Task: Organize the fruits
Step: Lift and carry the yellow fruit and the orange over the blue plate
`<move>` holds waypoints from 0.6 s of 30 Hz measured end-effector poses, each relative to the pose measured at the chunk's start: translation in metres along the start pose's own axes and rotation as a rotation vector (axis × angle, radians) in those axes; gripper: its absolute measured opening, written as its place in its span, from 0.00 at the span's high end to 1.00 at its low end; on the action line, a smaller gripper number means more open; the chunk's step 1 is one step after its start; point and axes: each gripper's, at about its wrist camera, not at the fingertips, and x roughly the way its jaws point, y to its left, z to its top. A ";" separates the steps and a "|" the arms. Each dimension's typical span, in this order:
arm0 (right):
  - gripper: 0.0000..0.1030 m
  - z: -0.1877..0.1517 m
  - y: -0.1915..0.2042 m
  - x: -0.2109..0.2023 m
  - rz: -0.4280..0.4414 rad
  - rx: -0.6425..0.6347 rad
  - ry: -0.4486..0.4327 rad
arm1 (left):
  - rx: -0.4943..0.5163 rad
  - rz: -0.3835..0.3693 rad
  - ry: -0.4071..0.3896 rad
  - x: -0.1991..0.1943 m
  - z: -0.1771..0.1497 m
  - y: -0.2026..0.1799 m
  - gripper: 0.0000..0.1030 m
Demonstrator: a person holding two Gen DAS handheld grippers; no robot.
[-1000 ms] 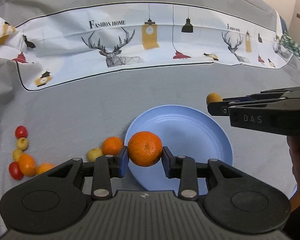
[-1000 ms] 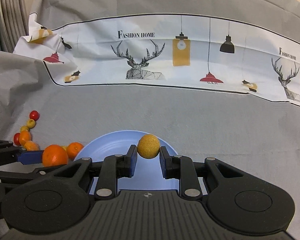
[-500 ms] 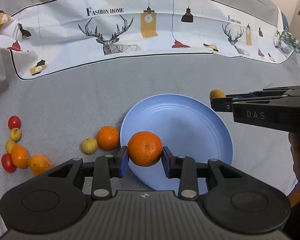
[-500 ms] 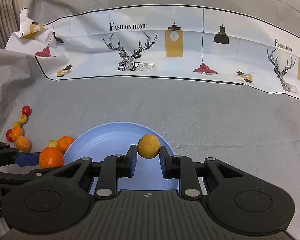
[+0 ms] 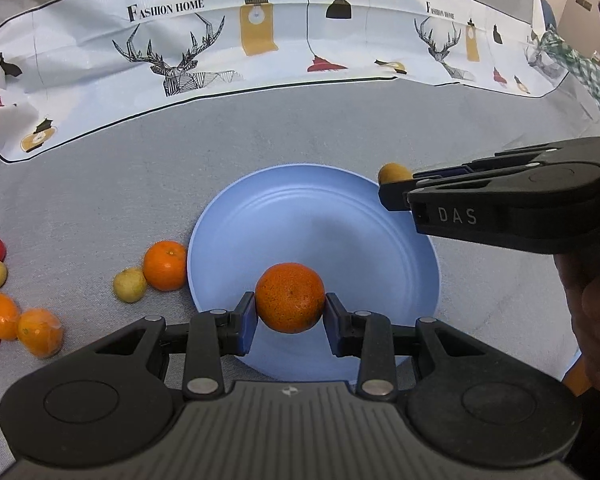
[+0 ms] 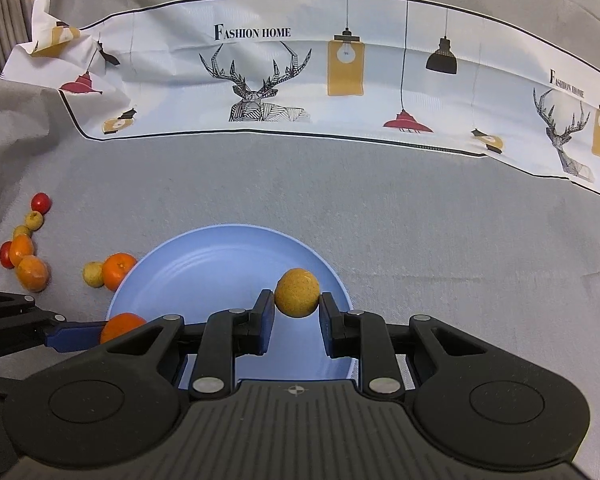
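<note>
Through the left wrist camera, my left gripper point(image 5: 290, 314) is clamped on a round, dimpled orange tangerine point(image 5: 290, 298) over the near edge of the round pale-blue plate point(image 5: 300, 208); I judge the next move is lowering and releasing it. Through the right wrist camera, my right gripper point(image 6: 296, 312) pinches a small round yellow-brown fruit point(image 6: 297, 292) above the plate's right side, while other fruit waits on the grey cloth point(image 6: 420, 220) left of the plate, before a deer-printed white sheet point(image 6: 300, 80).

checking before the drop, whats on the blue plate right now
No fruit rests on the visible part of the blue plate; the orange hangs above it in the left gripper. The near rim is hidden.
</note>
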 end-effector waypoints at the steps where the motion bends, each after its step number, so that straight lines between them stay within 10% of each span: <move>1: 0.75 0.000 -0.001 0.000 -0.001 0.001 0.001 | 0.001 0.001 0.000 0.000 0.000 -0.001 0.62; 18: 0.75 -0.002 0.002 0.002 -0.006 -0.005 0.011 | 0.006 0.004 -0.005 -0.001 0.001 -0.002 0.62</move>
